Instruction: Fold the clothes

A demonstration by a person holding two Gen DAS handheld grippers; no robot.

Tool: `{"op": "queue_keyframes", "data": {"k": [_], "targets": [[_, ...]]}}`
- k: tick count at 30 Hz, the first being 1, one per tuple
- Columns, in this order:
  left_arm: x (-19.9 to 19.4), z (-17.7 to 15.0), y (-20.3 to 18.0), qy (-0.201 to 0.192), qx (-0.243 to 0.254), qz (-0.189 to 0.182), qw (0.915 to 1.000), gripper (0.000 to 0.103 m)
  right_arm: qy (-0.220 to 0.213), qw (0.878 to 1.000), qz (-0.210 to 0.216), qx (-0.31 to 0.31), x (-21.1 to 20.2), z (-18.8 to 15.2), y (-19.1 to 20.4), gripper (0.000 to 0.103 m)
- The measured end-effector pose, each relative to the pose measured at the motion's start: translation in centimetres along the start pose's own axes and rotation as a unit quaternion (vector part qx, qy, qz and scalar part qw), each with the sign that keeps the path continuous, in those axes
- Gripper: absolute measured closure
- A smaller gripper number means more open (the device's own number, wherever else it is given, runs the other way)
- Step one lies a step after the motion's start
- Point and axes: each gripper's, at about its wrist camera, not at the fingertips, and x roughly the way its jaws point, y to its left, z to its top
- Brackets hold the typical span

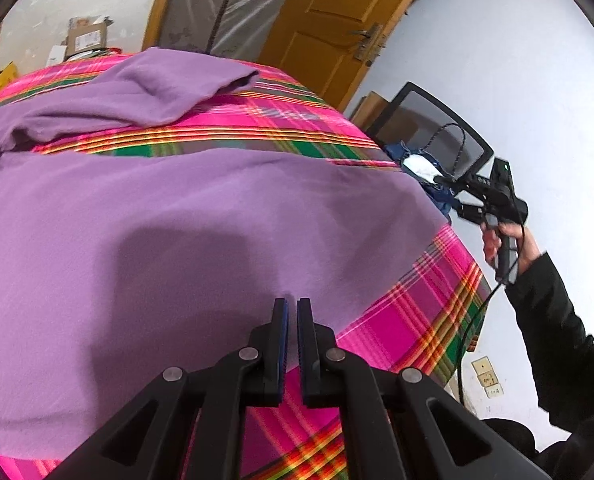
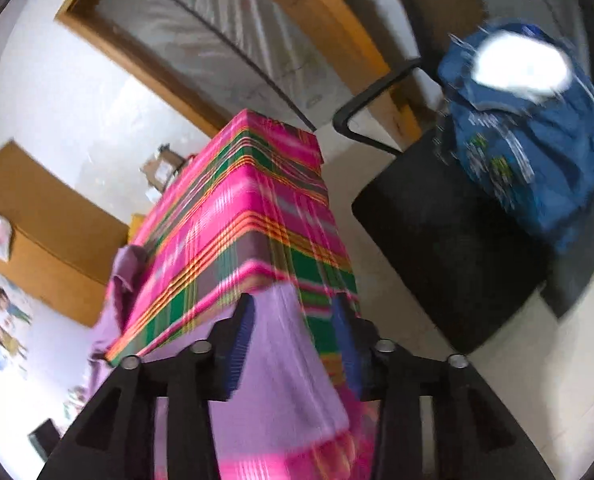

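Observation:
A purple garment (image 1: 169,216) lies spread over a table covered in pink plaid cloth (image 1: 417,312), with one sleeve (image 1: 157,84) stretched toward the far side. My left gripper (image 1: 292,304) hovers over the garment's near edge. Its jaws are shut to a thin slit, with nothing visibly pinched, and its shadow falls on the fabric to the left. A hand holds my right gripper (image 1: 447,196) off the table's right side. In the blurred right wrist view this right gripper (image 2: 295,316) is open, and the garment's hanging edge (image 2: 281,360) shows between its fingers at the table corner.
A black chair (image 2: 437,240) stands right of the table with a bundled blue garment (image 2: 537,140) on it. An orange wooden door (image 1: 337,20) and a cardboard box (image 1: 87,36) are beyond the table. A person's dark sleeve (image 1: 549,320) is at the right.

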Motion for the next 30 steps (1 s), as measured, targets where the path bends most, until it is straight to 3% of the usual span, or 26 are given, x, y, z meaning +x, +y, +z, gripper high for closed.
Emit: {"op": "queue_keyframes", "data": {"k": [8, 13, 17, 24, 30], "targets": [[1.2, -0.2, -1.9, 0.017, 0.023, -0.008, 0.9996, 0.100, 0.032, 0.989, 0.081, 0.120, -0.9, -5.4, -4.9, 0.055], [1.5, -0.4, -2.5, 0.021, 0.028, -0.006, 0.9994, 0.100, 0.038, 0.987, 0.109, 0.112, -0.3, -5.2, -3.9, 0.057], [1.9, -0.4, -2.5, 0.023, 0.024, -0.001, 0.9994, 0.100, 0.037, 0.992, 0.096, 0.078, -0.3, -4.8, -2.3, 0.093], [2.3, -0.9, -3.4, 0.025, 0.036, -0.005, 0.9990, 0.100, -0.011, 0.997, 0.051, 0.056, -3.1, -5.2, -1.8, 0.098], [2.2, -1.0, -3.5, 0.027, 0.038, -0.015, 0.9988, 0.100, -0.027, 0.998, -0.011, 0.055, -4.5, -5.5, -2.5, 0.092]]}}
